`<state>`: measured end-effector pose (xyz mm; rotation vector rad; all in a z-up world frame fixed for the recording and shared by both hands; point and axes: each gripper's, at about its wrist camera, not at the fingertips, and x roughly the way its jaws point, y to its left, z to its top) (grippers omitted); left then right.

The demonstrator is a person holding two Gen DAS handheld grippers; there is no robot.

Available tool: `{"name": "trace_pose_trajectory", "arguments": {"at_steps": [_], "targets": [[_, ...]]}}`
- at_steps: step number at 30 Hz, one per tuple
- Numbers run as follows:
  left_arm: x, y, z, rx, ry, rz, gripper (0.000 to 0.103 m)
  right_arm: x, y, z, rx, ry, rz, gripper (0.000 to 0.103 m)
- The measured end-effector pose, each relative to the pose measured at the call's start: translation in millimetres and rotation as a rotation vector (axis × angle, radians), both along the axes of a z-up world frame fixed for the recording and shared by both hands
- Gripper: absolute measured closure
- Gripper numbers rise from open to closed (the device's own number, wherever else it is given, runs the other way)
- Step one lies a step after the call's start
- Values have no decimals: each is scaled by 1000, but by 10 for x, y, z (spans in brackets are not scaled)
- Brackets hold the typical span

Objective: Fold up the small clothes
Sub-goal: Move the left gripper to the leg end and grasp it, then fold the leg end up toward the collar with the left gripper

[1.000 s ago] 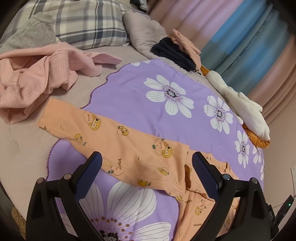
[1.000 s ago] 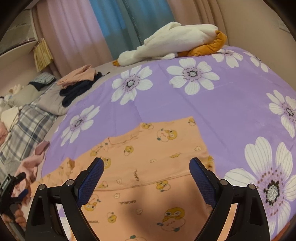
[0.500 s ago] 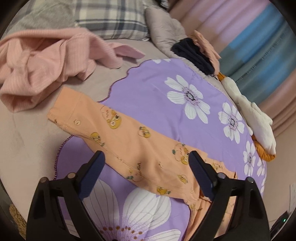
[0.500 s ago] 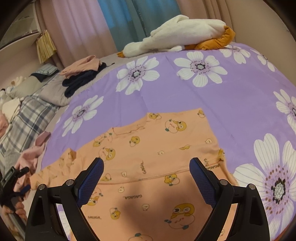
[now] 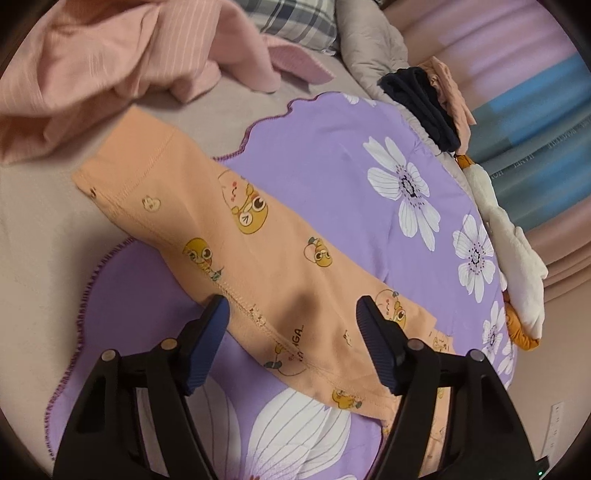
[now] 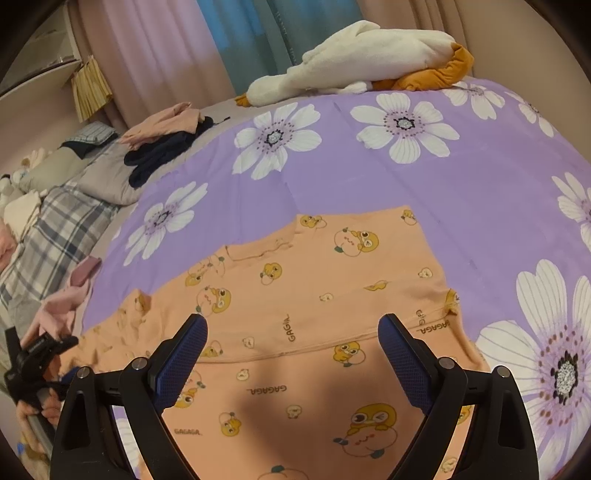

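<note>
A small orange top (image 6: 314,295) printed with cartoon faces lies flat on a purple flowered blanket (image 6: 461,184). In the left wrist view its long sleeve (image 5: 221,221) runs to the upper left, and the cuff rests on the beige sheet (image 5: 33,251). My left gripper (image 5: 291,319) hangs low over the sleeve near the shoulder. Its jaws are closing with the sleeve lying between them, and the pads do not visibly press the cloth. My right gripper (image 6: 291,325) stands open above the top's body with nothing pinched. The left gripper (image 6: 37,354), held in a hand, shows at the left edge of the right wrist view.
A crumpled pink striped garment (image 5: 92,62) lies just beyond the cuff. A plaid pillow (image 5: 295,18) and a pile of dark and pink clothes (image 5: 424,99) sit at the far side. A white and orange plush toy (image 6: 362,55) lies along the blanket's edge by the curtains.
The left gripper has sunk closer to the sleeve and shifted along it, and its jaws have narrowed. The right gripper has hardly moved.
</note>
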<state>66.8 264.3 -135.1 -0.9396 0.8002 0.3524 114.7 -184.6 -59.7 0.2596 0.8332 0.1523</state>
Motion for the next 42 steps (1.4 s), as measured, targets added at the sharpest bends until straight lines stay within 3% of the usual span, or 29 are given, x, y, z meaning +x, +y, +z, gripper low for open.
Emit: {"name": "trace_pose_trajectory", "arguments": {"at_steps": [3,8,11,15,21,23,30,31,33,34,42], "targets": [[39,38,-122,-51,20,24,46,15,2,-25,4,9,-1,10],[49,41,-126,-44,10,55,50,25,-1,-45,7,17,2,10],[19,45,-95,-32,37,65,60,23,-8,-49,8,26,3,10],[-52,108,-7,-67,30,52,60,11,-21,-36,4,18,3,10],[-139,190,58,43,80,97,54,30,-42,-48,9,24,-5,10],[-102,223,-64,-7,100,92,55,40,-30,-57,9,29,-2,10],[18,324,-232,-120,-35,129,55,66,-37,-89,13,43,7,10],[19,328,-233,-128,-41,137,57,70,-41,-93,14,45,7,10],[32,332,-234,-114,-37,151,84,66,-45,-97,11,47,7,10],[40,326,-237,-96,-24,158,89,63,-48,-97,10,48,6,10],[77,138,61,9,-96,143,94,58,-51,-84,9,39,8,10]]}}
